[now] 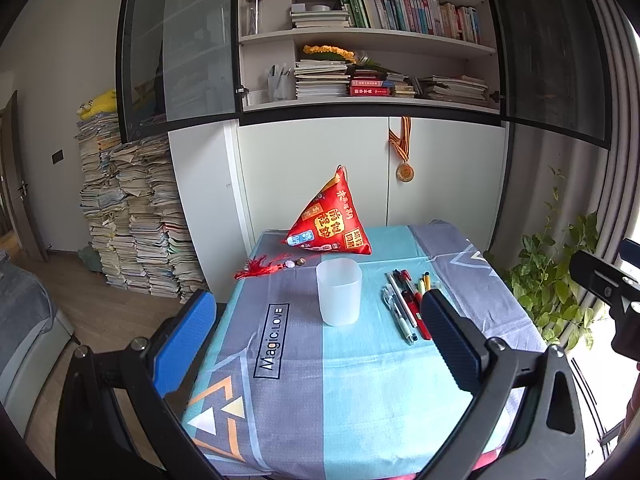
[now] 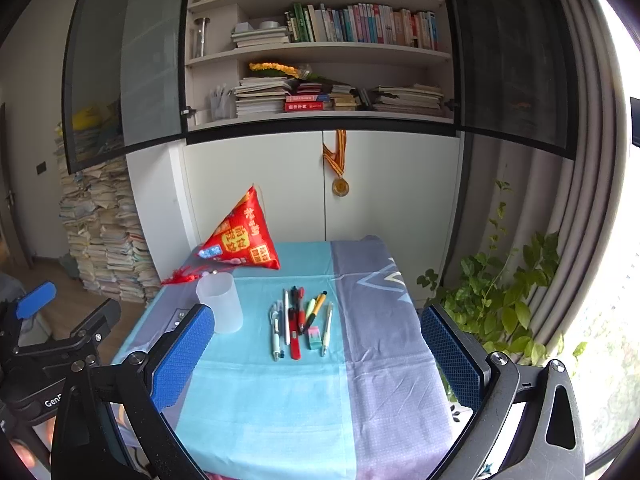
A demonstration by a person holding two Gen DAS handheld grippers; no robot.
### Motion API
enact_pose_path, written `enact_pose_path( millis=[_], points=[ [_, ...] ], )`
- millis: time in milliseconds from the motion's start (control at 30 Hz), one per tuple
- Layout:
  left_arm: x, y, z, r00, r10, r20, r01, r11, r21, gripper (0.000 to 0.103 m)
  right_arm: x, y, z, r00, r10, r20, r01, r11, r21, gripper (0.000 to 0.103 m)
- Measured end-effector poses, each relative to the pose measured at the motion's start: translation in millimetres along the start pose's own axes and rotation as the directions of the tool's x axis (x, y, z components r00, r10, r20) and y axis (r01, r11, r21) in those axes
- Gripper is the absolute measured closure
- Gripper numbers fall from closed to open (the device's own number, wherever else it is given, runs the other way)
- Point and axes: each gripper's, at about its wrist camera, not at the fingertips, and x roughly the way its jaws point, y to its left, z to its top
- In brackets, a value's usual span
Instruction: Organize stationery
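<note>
A translucent white cup [image 1: 339,292] stands upright and looks empty on the cloth-covered table [image 1: 360,380]; it also shows in the right wrist view [image 2: 220,302]. To its right lies a row of several pens [image 2: 298,322], partly hidden in the left wrist view [image 1: 404,304] by my fingertip. A small pink-green eraser [image 2: 315,337] lies among them. My left gripper [image 1: 320,320] is open and empty, held above the table's near edge facing the cup. My right gripper [image 2: 316,340] is open and empty, facing the pens from the near side.
A red triangular cushion [image 1: 332,222] with a red tassel [image 1: 264,266] sits at the table's back. Behind stand white cabinets with a hanging medal [image 1: 405,170] and bookshelves [image 1: 360,40]. A potted plant [image 2: 500,300] is right of the table, stacked papers [image 1: 132,216] left.
</note>
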Motion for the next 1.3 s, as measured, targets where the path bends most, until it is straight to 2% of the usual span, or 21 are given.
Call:
enact_pose_path(
  millis=[600,833,1033,1300],
  points=[
    [14,-2,1,1.000,-0.005,-0.028,0.005,1.000,0.010,0.001,5,0,0,0.999,0.037,0.029,-0.037,0.999,-0.004,0.000],
    [27,-3,-2,0.999,-0.001,-0.053,0.002,1.000,0.005,0.001,9,0,3,0.997,-0.015,0.070,0.016,1.000,-0.007,0.000],
    [49,-3,-8,0.995,0.002,-0.099,-0.002,1.000,0.000,0.001,24,-5,1,0.997,0.079,0.020,-0.079,0.996,0.036,0.000],
    [100,-2,-23,0.981,0.012,-0.195,-0.013,1.000,-0.004,0.001,58,4,-9,0.999,0.018,-0.041,-0.020,0.998,-0.052,0.000]
  ],
)
